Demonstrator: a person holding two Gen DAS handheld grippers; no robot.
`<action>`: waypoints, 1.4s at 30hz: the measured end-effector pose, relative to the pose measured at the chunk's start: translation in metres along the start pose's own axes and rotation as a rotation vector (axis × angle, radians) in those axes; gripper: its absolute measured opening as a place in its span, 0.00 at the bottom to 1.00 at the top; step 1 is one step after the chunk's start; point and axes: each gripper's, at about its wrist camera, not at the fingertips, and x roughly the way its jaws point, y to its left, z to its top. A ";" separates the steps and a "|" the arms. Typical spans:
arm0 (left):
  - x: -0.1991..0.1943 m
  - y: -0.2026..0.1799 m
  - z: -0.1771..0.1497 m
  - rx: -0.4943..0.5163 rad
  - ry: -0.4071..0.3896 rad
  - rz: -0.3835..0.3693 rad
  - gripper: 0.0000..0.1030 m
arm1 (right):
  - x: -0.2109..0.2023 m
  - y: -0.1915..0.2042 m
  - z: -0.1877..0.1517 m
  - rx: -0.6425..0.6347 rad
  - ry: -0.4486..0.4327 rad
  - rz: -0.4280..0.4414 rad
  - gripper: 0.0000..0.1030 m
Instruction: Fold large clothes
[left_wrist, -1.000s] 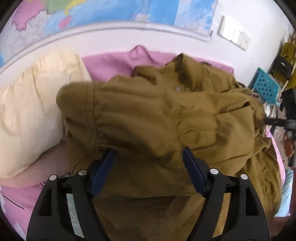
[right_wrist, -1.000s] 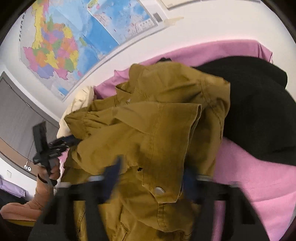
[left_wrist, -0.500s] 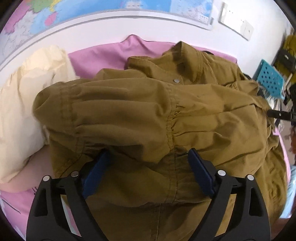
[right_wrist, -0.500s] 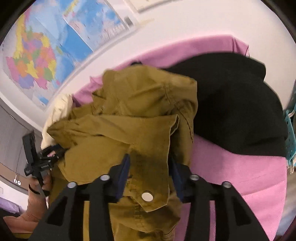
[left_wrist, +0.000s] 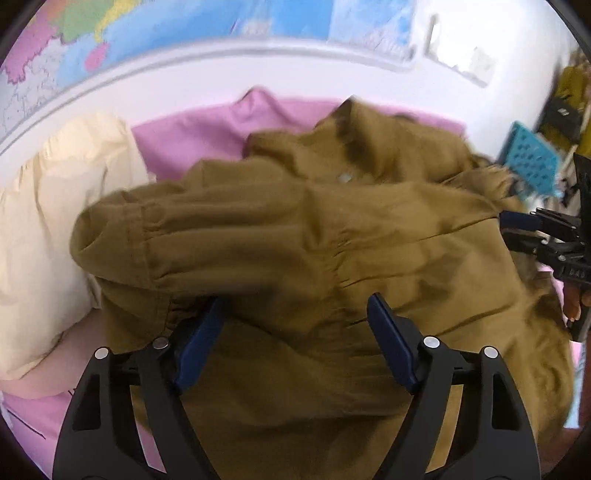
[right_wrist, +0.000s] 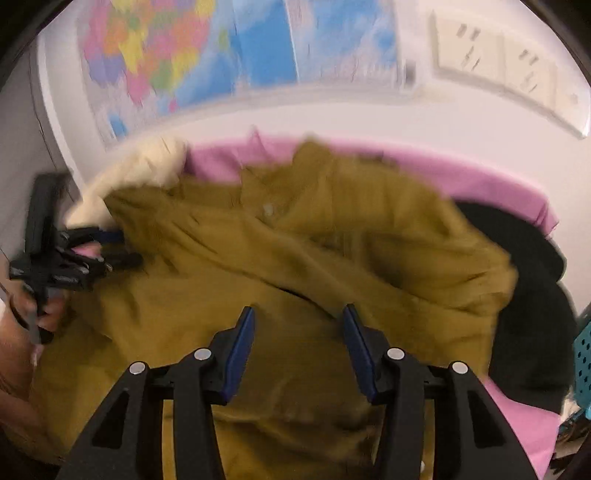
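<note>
A pink bed sheet (left_wrist: 207, 129) spreads out ahead of both tools and runs back to the white wall, where a coloured map (right_wrist: 207, 62) hangs high above them. On that bed, directly under and in front of each tool, lies the big olive-brown jacket (left_wrist: 332, 236), rumpled, with one sleeve lying crosswise just beyond the left tool and a small snap button (left_wrist: 345, 178) showing farther off near the collar. A cream pillow (left_wrist: 51, 206) sits to the left of the left tool, touching the jacket's sleeve end. A black garment (right_wrist: 532, 302) lies to the right of the right tool, partly under the jacket's edge, with a teal perforated basket (right_wrist: 583, 354) just beyond it. The left tool (left_wrist: 295, 339) stands wide apart, its blue pads astride a fold of the jacket with cloth between them; whether they press on it cannot be told. The right tool (right_wrist: 298, 343) has just been opening and now stands partly apart above the jacket, with nothing pinched between the pads.
</note>
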 end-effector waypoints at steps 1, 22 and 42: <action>0.006 0.003 0.000 -0.011 0.014 0.003 0.76 | 0.015 -0.002 -0.001 -0.014 0.044 -0.046 0.36; 0.007 0.003 -0.016 0.021 0.077 -0.025 0.86 | 0.027 0.045 -0.010 -0.034 0.124 0.165 0.39; -0.102 0.051 -0.079 -0.121 -0.079 -0.077 0.89 | -0.059 0.002 -0.041 0.146 -0.023 0.216 0.61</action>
